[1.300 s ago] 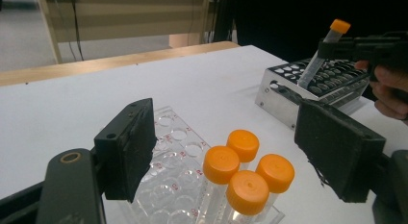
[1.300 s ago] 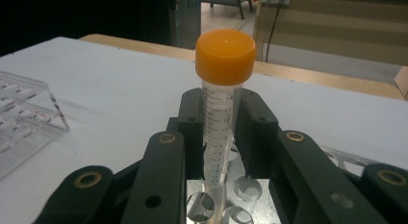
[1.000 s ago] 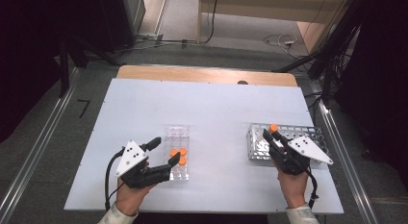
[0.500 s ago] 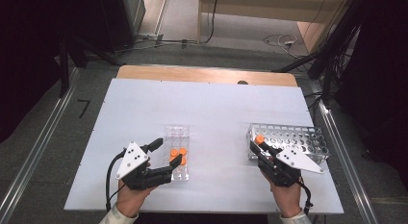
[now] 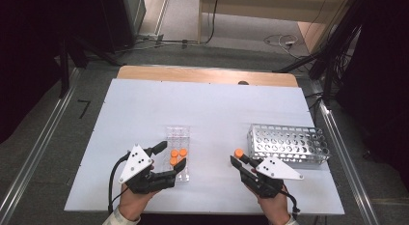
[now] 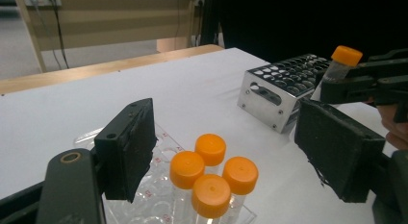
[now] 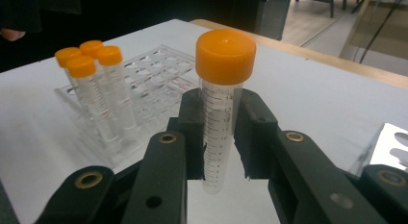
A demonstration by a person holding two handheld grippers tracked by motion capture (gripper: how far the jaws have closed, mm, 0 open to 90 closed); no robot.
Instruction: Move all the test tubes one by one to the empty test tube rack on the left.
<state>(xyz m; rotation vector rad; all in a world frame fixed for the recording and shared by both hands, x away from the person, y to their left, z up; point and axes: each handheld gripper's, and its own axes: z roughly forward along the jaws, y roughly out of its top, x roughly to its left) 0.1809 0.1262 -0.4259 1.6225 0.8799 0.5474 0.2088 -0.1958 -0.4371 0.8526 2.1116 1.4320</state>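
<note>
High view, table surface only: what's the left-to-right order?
Left gripper → clear rack with four orange-capped tubes → right gripper, shut on an orange-capped tube → metal rack.

Orange-capped clear tube, silvery perforated rack, seemingly white table.
</note>
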